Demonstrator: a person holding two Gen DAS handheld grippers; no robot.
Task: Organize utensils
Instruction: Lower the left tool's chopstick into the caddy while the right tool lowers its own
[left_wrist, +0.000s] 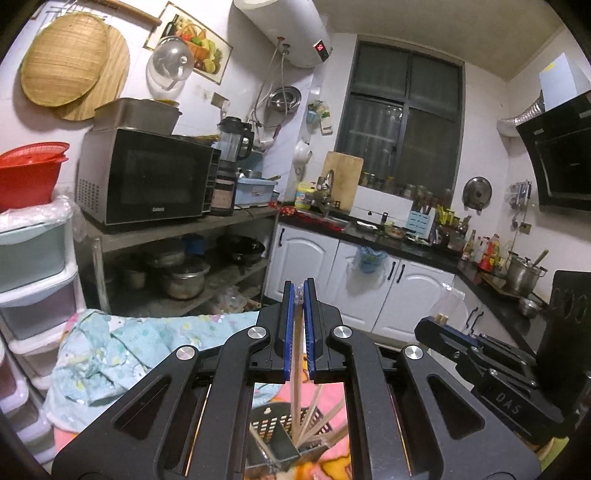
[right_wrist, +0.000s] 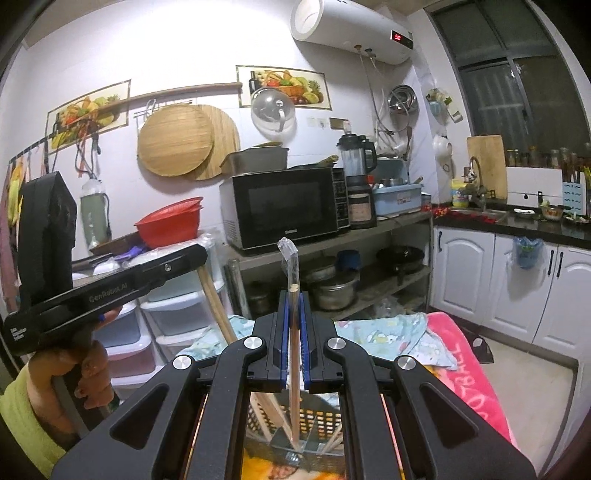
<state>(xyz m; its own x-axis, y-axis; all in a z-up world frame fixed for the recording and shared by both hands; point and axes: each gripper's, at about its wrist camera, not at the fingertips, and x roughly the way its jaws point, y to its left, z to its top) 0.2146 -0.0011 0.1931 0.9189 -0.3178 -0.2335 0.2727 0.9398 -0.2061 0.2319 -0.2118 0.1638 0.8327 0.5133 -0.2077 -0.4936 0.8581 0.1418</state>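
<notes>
My left gripper (left_wrist: 299, 291) is shut on a wooden chopstick (left_wrist: 295, 376) that runs down between the blue pads into a dark perforated utensil basket (left_wrist: 280, 424) below. Several more chopsticks (left_wrist: 317, 417) lean in that basket. My right gripper (right_wrist: 294, 295) is shut on another wooden chopstick (right_wrist: 294, 354) with a clear plastic sleeve (right_wrist: 288, 254) on its top end; it also reaches down into the basket (right_wrist: 317, 421). The right gripper shows in the left wrist view (left_wrist: 439, 321), the left gripper in the right wrist view (right_wrist: 110, 284).
The basket stands on a pink blanket (right_wrist: 465, 365) with a light blue cloth (left_wrist: 122, 347) beside it. A metal shelf with a microwave (left_wrist: 147, 177) and pots, plastic drawers (left_wrist: 33, 266) and white cabinets (left_wrist: 373, 280) stand behind.
</notes>
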